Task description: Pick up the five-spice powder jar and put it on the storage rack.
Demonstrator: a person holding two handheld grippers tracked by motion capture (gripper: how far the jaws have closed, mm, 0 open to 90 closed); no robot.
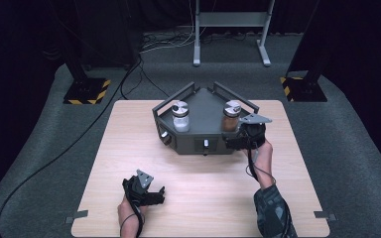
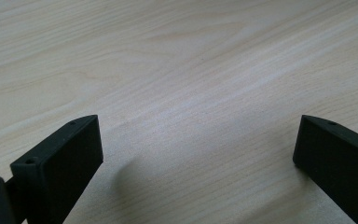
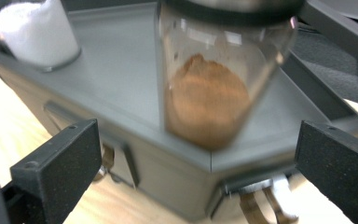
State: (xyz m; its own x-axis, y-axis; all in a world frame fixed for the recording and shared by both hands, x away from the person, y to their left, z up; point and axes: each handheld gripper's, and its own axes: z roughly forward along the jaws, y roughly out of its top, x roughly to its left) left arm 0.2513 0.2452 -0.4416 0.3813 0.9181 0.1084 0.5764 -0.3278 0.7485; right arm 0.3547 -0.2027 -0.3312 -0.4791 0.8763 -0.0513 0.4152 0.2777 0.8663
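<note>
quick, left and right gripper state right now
Left gripper: open, holding nothing, over bare table.
Right gripper: open, holding nothing, facing the brown-powder jar on the grey stand.

1. The brown-powder jar [image 1: 231, 117] is clear glass with a metal lid, partly filled with brown powder; it stands upright at the right corner of the grey tray [image 1: 203, 111].
2. The white-powder jar [image 1: 180, 116], of like build, stands upright at the tray's left corner, well apart.
</note>
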